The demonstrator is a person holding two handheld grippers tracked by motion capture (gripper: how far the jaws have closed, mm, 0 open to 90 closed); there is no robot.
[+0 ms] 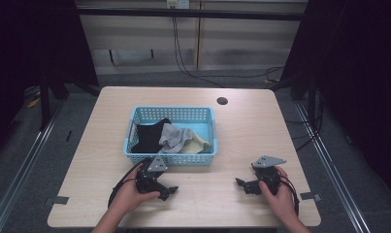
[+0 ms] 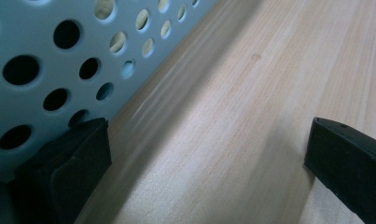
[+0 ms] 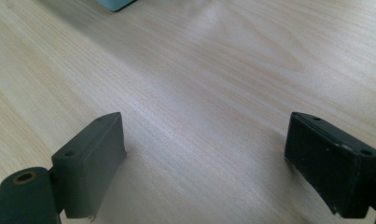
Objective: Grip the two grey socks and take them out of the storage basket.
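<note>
A light blue perforated basket (image 1: 171, 157) stands in the middle of the wooden table (image 1: 241, 131). Inside lie a black garment (image 1: 148, 136), a grey one (image 1: 173, 136) and a pale yellow piece (image 1: 199, 142). My left gripper (image 1: 170, 190) rests on the table just in front of the basket's near wall, held by a hand, its jaws wide open with nothing between them. In the left gripper view (image 2: 209, 154) the basket wall (image 2: 45, 56) is right beside the left jaw. My right gripper (image 1: 239, 183) lies at the front right, open and empty, over bare wood (image 3: 204, 144).
A round cable hole (image 1: 222, 101) sits near the table's far edge. Black cables (image 1: 116, 189) loop from both grippers near the front edge. Dark curtains and metal floor rails flank the table. A basket corner (image 3: 114, 3) shows at the top of the right gripper view.
</note>
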